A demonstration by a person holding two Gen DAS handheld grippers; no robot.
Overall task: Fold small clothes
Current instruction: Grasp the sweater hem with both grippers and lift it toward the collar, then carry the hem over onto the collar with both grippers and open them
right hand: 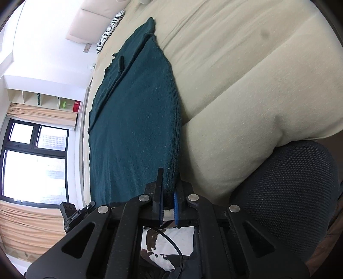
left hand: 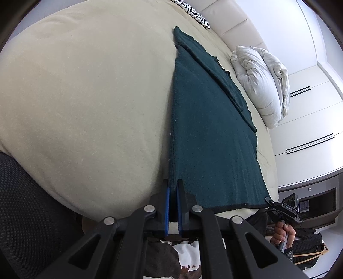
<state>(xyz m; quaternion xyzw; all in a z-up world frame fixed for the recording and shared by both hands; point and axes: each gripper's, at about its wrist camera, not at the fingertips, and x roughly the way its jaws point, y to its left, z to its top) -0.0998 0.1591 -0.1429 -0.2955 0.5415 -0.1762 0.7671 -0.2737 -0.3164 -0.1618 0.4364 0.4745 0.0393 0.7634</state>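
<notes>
Black linkage arms fill the bottom of both wrist views and hide whatever sits right under them; all that peeks through is a brown-and-white patch I can't identify. The left claw [left hand: 173,191] is clenched on the near hem corner of a dark teal knit garment [left hand: 210,133], cloth pinched between its blue pads. The right claw [right hand: 169,188] is clamped on the other near corner of the same garment [right hand: 133,120], though the bunched knit covers most of one pad. From the left view the right claw's tip is tiny and hard to read, with the person's hand [left hand: 283,232] on its handle.

That teal piece lies flat on a beige bed [left hand: 85,96], running away from both claws, with a fold or sleeve laid over it further up; the exact shape of that part is unclear. A dark mesh chair [right hand: 285,193] sits at the near bed edge. Further back there's a rumpled white pillow [left hand: 261,85], a zebra-print cushion [left hand: 193,10] cut off by the frame, white cabinets [left hand: 310,120], and a bright window [right hand: 32,163] with tan curtains.
</notes>
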